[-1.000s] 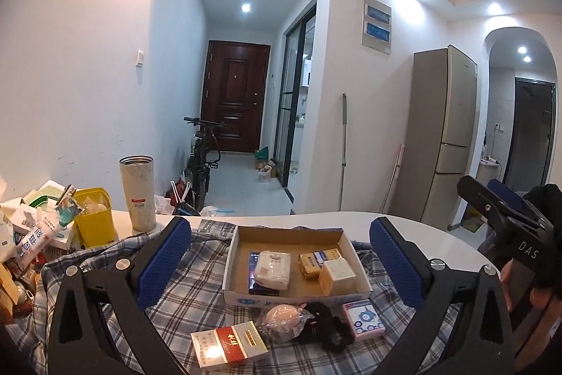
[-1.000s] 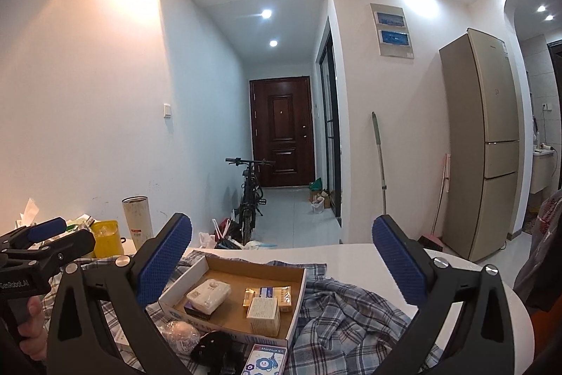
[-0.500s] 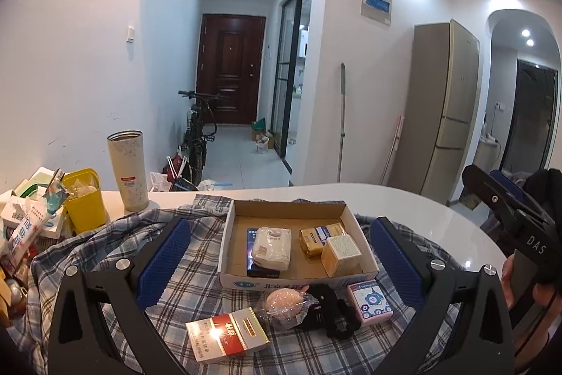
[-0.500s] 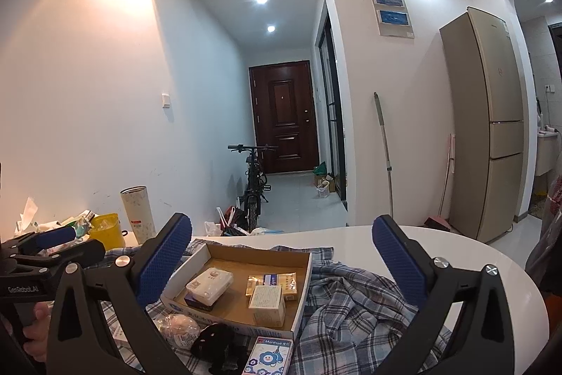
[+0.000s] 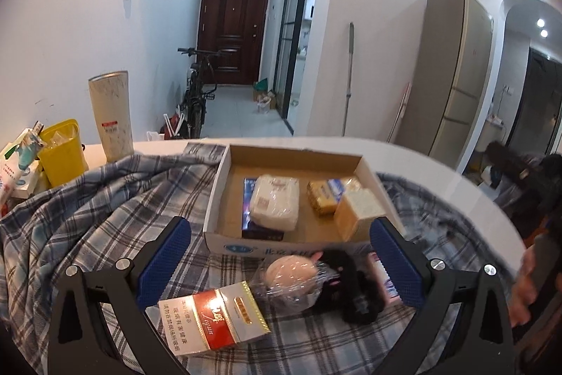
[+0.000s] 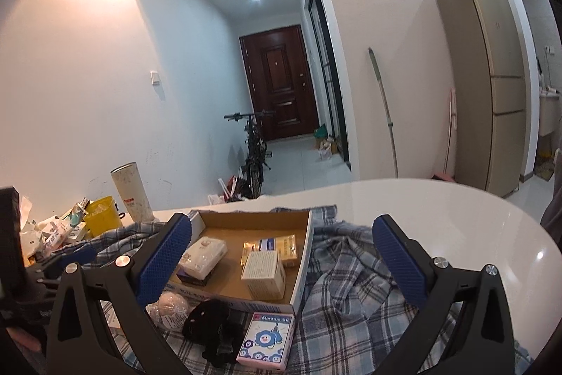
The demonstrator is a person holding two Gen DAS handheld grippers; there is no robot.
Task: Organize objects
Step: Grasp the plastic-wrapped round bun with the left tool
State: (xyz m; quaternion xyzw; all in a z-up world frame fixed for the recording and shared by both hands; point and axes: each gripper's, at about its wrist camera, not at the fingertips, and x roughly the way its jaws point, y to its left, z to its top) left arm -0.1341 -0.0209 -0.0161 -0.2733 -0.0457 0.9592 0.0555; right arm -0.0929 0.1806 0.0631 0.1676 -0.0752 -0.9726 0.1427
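An open cardboard box (image 5: 224,178) (image 6: 305,245) sits on a plaid cloth (image 5: 98,209) and holds a white tissue pack (image 5: 275,202), a yellow packet (image 5: 321,199) and a beige box (image 5: 358,213). In front of it lie a red-and-white cigarette pack (image 5: 214,318), a wrapped pink ball (image 5: 291,273), a black furry item (image 5: 351,287) (image 6: 210,322) and a pink card box (image 6: 267,340). My left gripper (image 5: 281,266) is open above these loose items. My right gripper (image 6: 281,259) is open over the box's near right corner.
A tall tumbler (image 5: 110,118), a yellow cup (image 5: 63,150) and a pile of packets (image 5: 17,160) stand at the table's left. The white table (image 6: 439,217) extends right. A fridge (image 6: 488,76), a bicycle (image 5: 196,94) and a hallway lie beyond.
Both grippers have tilted down and moved closer to the table; the box and loose items now sit larger and higher between the fingers. Both stay open.
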